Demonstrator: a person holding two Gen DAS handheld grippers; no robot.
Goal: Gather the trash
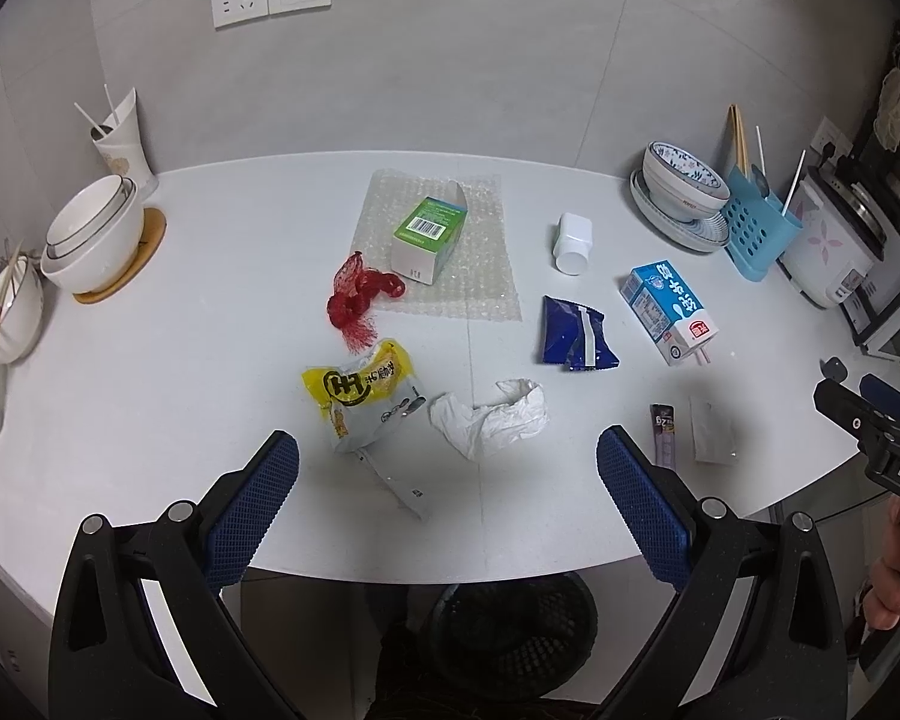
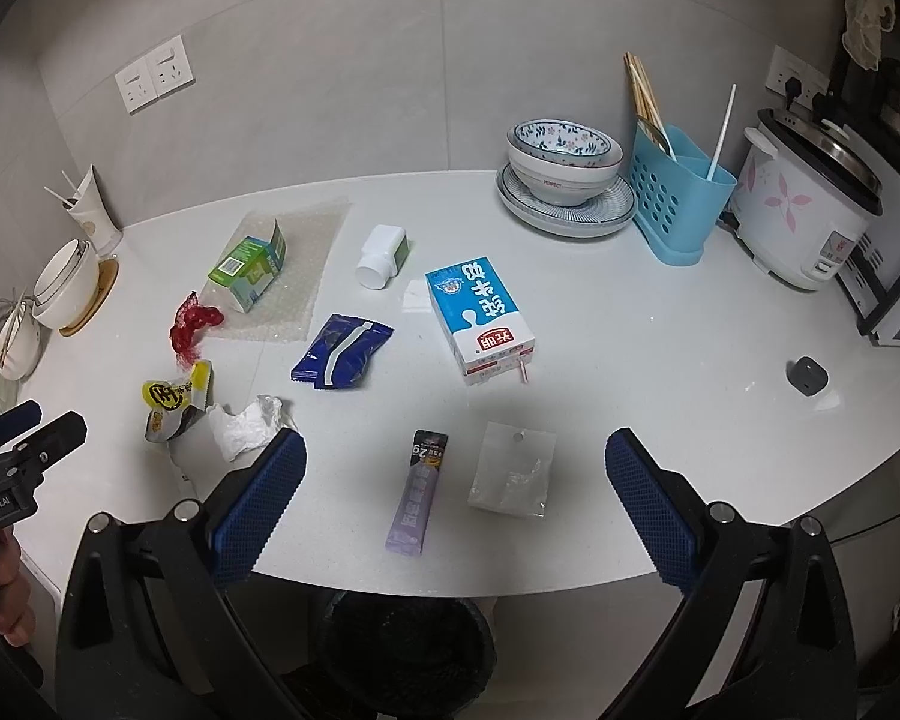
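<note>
Trash (image 1: 360, 396) lies on table (image 1: 210, 330) beyond both wide-spread grippers (image 1: 447, 468).

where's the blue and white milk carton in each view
Left wrist view: the milk carton lies right of centre, left of the blue utensil caddy.
Right wrist view: the milk carton lies near the middle, beyond the purple sachet.
Shared landmark: the dark blue snack wrapper lies just left of the carton in both views.
</note>
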